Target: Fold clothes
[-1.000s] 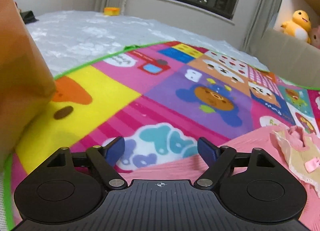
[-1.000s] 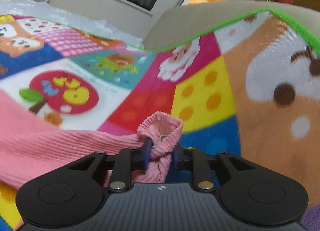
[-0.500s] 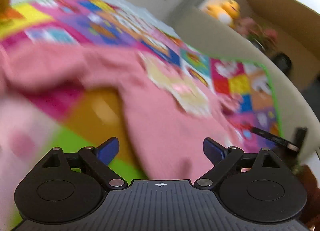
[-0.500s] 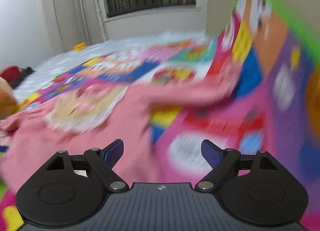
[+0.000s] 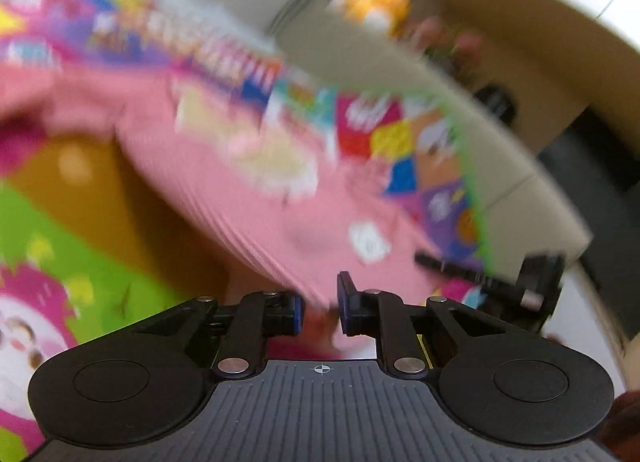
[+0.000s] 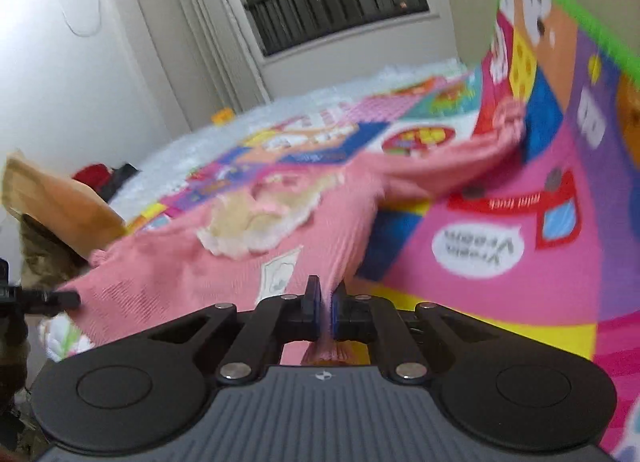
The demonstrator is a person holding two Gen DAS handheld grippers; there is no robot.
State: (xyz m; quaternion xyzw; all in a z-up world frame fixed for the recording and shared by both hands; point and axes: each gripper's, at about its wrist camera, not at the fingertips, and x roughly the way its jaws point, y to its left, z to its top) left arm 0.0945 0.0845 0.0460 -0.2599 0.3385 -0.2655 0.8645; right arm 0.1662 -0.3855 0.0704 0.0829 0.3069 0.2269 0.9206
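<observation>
Pink garment (image 6: 168, 274) hem now pinched: both claws closed.

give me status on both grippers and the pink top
Right gripper shut on pink top hem. Left gripper narrowed around its edge, grip unclear through blur. Top spread flat on play mat. Nothing in the way.

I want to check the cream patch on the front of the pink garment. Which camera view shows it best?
The right wrist view: the cream patch on the pink garment is fairly sharp there, its frilly edge visible. In the left wrist view the same patch is only a smeared pale blur.
</observation>
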